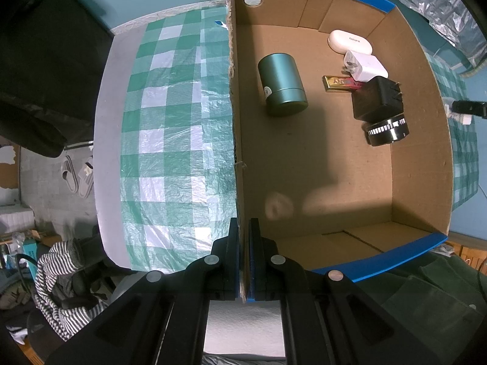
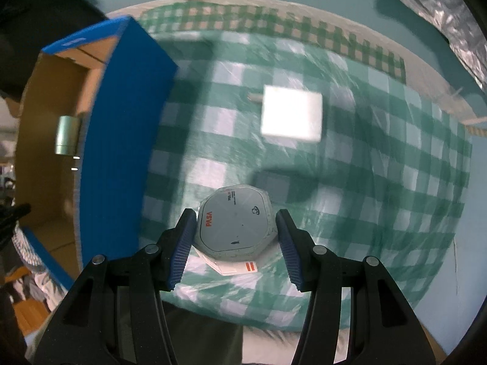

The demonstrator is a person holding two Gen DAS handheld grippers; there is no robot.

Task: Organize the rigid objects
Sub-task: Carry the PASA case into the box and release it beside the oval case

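Note:
My left gripper (image 1: 243, 255) is shut on the left wall of the cardboard box (image 1: 236, 140). Inside the box lie a green tin (image 1: 281, 85), a white case (image 1: 350, 42), a white charger (image 1: 366, 66), a gold bar (image 1: 341, 82), a black adapter (image 1: 377, 99) and a lens ring (image 1: 386, 129). My right gripper (image 2: 234, 237) is open, its fingers either side of a grey octagonal PASA box (image 2: 232, 225) on the tablecloth; the left pad touches it. A white cube (image 2: 291, 115) lies farther off. The blue-sided box (image 2: 121, 140) stands to the left.
The green checked cloth (image 1: 170, 140) covers the table, whose edge drops off at the left. Slippers (image 1: 79, 176) and clothes (image 1: 57, 273) lie on the floor. A foil bag (image 2: 435, 9) sits at the far right. A white card (image 2: 231, 266) lies under the PASA box.

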